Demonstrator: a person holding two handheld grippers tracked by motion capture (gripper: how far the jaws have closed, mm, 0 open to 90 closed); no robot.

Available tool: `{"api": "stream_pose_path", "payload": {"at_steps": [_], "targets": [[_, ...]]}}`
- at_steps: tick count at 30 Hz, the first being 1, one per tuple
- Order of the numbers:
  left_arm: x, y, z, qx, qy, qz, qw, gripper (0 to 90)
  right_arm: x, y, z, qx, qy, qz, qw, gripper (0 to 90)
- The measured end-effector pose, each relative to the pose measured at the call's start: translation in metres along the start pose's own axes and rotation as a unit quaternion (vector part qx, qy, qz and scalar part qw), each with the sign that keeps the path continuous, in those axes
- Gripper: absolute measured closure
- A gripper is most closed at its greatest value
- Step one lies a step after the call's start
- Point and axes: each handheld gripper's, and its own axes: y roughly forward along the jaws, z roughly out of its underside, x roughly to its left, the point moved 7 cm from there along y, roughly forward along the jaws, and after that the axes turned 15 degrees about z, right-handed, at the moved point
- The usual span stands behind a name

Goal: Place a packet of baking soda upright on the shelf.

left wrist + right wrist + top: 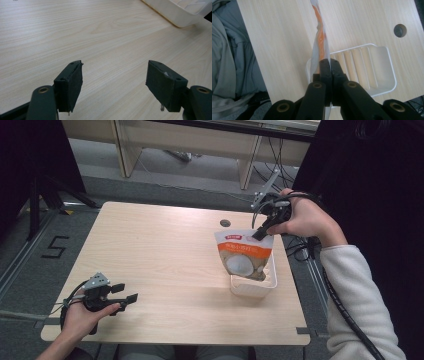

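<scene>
An orange and white snack pouch [244, 254] hangs over a white plastic tray [270, 285] at the table's right side, its lower end down inside the tray. My right gripper [260, 235] is shut on the pouch's top right corner. In the right gripper view the pouch [319, 42] is seen edge-on, pinched between the black jaws [329, 63], with the ribbed tray [372, 72] below. My left gripper [124, 296] rests open near the table's front left corner, low over bare wood. Its pads [72, 82] stand wide apart with nothing between them.
The light wood table [160, 260] has a round cable hole [225, 223] behind the pouch. The tray's corner [180, 12] appears at the top right of the left gripper view. A wooden bench and cables lie on the floor beyond the table.
</scene>
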Motion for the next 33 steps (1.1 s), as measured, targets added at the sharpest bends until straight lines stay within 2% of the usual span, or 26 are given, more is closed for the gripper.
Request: {"api": "stream_pose_path", "payload": {"at_steps": [5, 8, 15, 17, 18, 20, 25, 27, 29, 30, 32, 33], "targets": [[0.0, 0.0, 0.0, 0.0, 0.0, 0.0, 1.0, 28.7, -0.004, 0.001, 0.003, 0.0, -0.005, 0.003, 1.0, 90.0], [0.0, 0.0, 0.0, -0.002, 0.001, 0.001, 1.0, 28.7, -0.007, 0.001, 0.006, 0.006, 0.004, 0.009, 0.9999, 90.0], [0.0, 0.0, 0.0, -0.001, 0.001, 0.002, 1.0, 28.7, -0.01, 0.005, 0.01, 0.011, 0.004, 0.013, 0.9998, 90.0], [0.0, 0.0, 0.0, -0.001, 0.001, 0.001, 1.0, 28.7, -0.012, 0.006, 0.012, 0.011, -0.004, 0.015, 0.9998, 90.0], [0.0, 0.0, 0.0, -0.001, 0.001, 0.001, 1.0, 28.7, -0.011, 0.006, 0.013, 0.018, 0.002, 0.014, 0.9997, 90.0], [0.0, 0.0, 0.0, -0.001, 0.001, 0.001, 1.0, 28.7, -0.012, 0.007, 0.014, 0.013, -0.005, 0.015, 0.9998, 90.0], [0.0, 0.0, 0.0, -0.001, 0.001, 0.001, 1.0, 28.7, -0.013, 0.008, 0.018, 0.019, -0.004, 0.015, 0.9997, 90.0], [0.0, 0.0, 0.0, -0.001, 0.0, 0.0, 1.0, 28.7, -0.014, 0.007, 0.019, 0.02, -0.01, 0.012, 0.9997, 90.0], [0.0, 0.0, 0.0, -0.002, -0.001, -0.001, 1.0, 28.7, -0.014, 0.007, 0.02, 0.021, -0.007, 0.018, 0.9996, 90.0], [0.0, 0.0, 0.0, -0.002, -0.001, -0.001, 1.0, 28.7, -0.015, 0.008, 0.021, 0.017, -0.018, 0.013, 0.9996, 90.0], [0.0, 0.0, 0.0, -0.002, -0.001, -0.001, 1.0, 28.7, -0.015, 0.008, 0.022, 0.023, -0.017, 0.021, 0.9994, 90.0], [0.0, 0.0, 0.0, -0.002, 0.0, 0.0, 1.0, 28.6, -0.015, 0.009, 0.023, 0.022, -0.019, 0.016, 0.9994, 90.0]]}}
